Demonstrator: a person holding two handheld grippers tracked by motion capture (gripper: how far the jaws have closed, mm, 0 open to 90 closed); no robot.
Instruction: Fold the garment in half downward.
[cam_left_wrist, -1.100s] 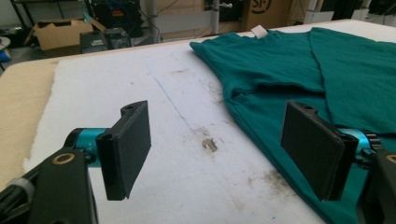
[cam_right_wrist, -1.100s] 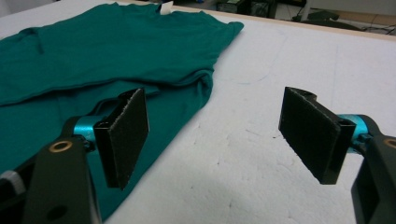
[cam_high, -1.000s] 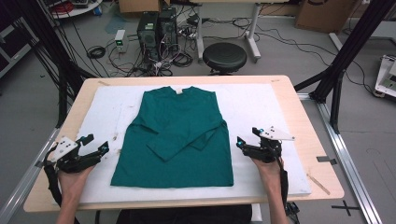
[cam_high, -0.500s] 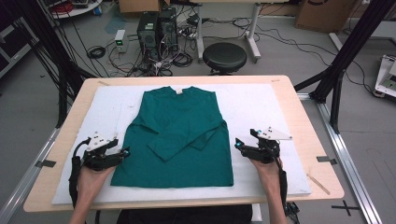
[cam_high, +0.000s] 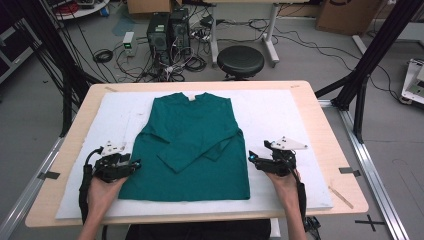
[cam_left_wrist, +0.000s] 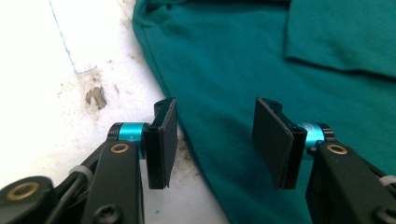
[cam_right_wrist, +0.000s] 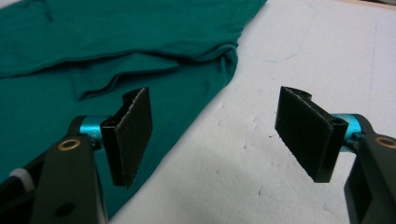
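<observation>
In the left gripper view the two black jaws of the left gripper (cam_left_wrist: 215, 140) stand partly apart with the side edge of the green shirt (cam_left_wrist: 261, 65) lying between and below them; the pads do not press the cloth, and the jaws have just been closing. One pad (cam_left_wrist: 163, 140) hangs over the white mat (cam_left_wrist: 42, 107) just off the hem line, the other over the green fabric. In the right gripper view the right gripper (cam_right_wrist: 219, 140) has its jaws wide, with nothing between them — one pad (cam_right_wrist: 130, 135) sits above the shirt's (cam_right_wrist: 93, 60) lower side edge, the other over bare white mat (cam_right_wrist: 289, 51). From the high view, the left gripper (cam_high: 131, 165) rests at the shirt's lower left edge and the right gripper (cam_high: 255, 159) just beside its lower right edge, each held in a hand coming up from the near side. The green shirt (cam_high: 190, 145) lies flat in the middle of the white mat (cam_high: 280, 110), collar away from the person, both long sleeves folded across the front — the mat itself covers most of the wooden table (cam_high: 340, 165).
</observation>
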